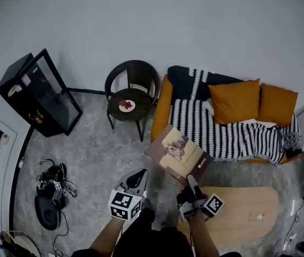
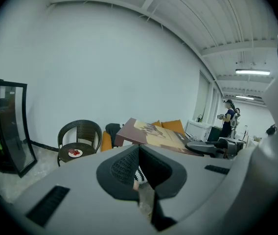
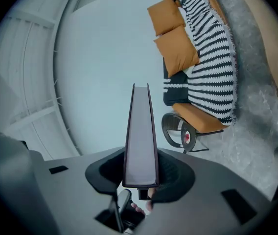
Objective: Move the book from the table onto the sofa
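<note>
Dark brown border on the book (image 1: 179,155), with a cream and tan picture across the cover and pale grey page edges. Orange on the sofa (image 1: 161,110), and the same orange on one cushion (image 1: 235,101) and its neighbour (image 1: 276,105). Black-and-white stripes over the throw (image 1: 221,133), solid black at its upper corner. Light wood tone on the table (image 1: 243,213). Mottled grey marbling on the floor (image 1: 98,149). Dark brown weave on the chair (image 1: 133,76), holding a white plate (image 1: 126,105) with something red. Black on the cabinet (image 1: 37,92). Black-and-white square markers on the left gripper (image 1: 137,178) and right gripper (image 1: 191,182).
</note>
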The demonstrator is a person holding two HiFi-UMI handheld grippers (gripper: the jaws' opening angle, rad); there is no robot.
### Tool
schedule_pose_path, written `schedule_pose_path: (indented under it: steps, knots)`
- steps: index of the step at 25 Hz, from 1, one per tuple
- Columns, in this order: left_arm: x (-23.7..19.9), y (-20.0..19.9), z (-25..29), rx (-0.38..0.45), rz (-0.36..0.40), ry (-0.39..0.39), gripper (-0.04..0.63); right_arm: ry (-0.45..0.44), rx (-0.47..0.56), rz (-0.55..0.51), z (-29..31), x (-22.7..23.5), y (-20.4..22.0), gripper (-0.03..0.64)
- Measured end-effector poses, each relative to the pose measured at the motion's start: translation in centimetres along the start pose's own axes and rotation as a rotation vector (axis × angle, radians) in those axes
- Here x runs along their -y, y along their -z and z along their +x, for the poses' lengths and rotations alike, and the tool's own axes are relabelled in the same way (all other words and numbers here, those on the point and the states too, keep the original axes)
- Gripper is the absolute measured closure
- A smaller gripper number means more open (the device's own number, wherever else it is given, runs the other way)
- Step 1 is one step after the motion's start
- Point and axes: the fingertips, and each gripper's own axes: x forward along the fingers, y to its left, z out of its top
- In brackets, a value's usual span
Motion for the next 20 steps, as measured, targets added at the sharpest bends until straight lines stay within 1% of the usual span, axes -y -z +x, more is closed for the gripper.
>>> schedule_pose_path:
  steps: [4,8,14,20]
  knots:
    - [-2.3,-1.5,1.6,-0.005,0.018,0.052,0.581,0.007,0.06,-0.02,2.3,-0.1,-0.4,0.462]
    - [-4.3,-2.8,3.5,-0.006,0.023,0.084,0.581,0.016,0.106,-0.021,4.5,-0.1,-1.1,0.462]
    - [-5.6,-3.8,6.5,-0.012,0.027,0.118,0.581,0.014,0.135,-0.038,7.0,-0.2,-3.0,0.462]
    - [-6.3,-4.9,10.9,-0.02,0.036,0.136,0.581,0.011,0.158,-0.033,9.8,0.4,-6.2,0.462]
